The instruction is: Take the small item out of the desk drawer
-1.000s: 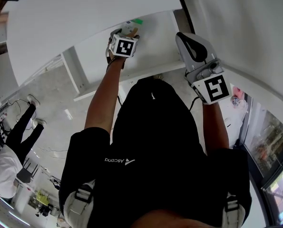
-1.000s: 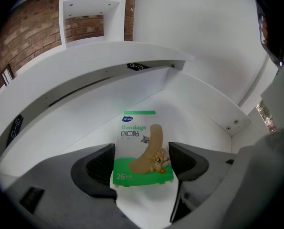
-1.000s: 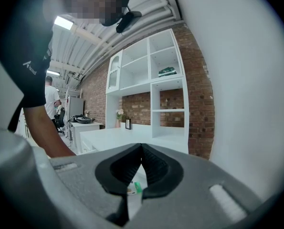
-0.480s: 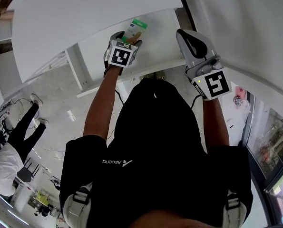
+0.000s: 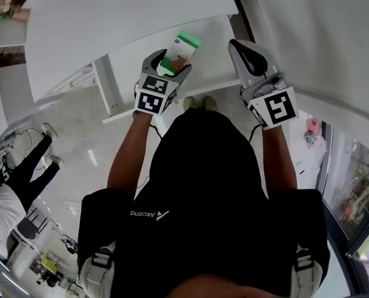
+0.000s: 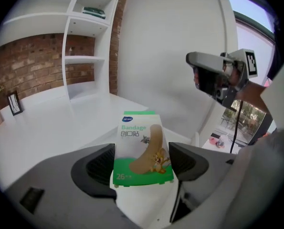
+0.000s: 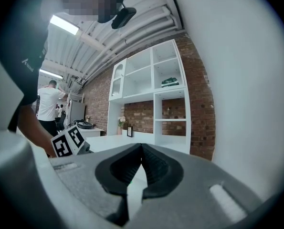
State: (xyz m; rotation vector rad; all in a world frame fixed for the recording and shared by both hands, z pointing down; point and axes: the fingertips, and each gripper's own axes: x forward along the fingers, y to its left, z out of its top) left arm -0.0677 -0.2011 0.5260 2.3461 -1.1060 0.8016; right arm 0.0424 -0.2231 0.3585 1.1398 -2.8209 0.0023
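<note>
Off to the left, a person in a white top and black trousers (image 5: 4, 213) stands on the floor, well apart from the work. The left gripper (image 5: 173, 66), grey with a marker cube, has its jaws clamped on the lower sides of a small green-and-white cardboard bandage box (image 5: 183, 47). The box stands upright between the pads (image 6: 101, 163), touching nothing else, in front of the broad white desk (image 5: 110, 17). To its right, the right gripper (image 5: 240, 47) is held level with the left one, its jaws pressed together at the tips and gripping nothing.
</note>
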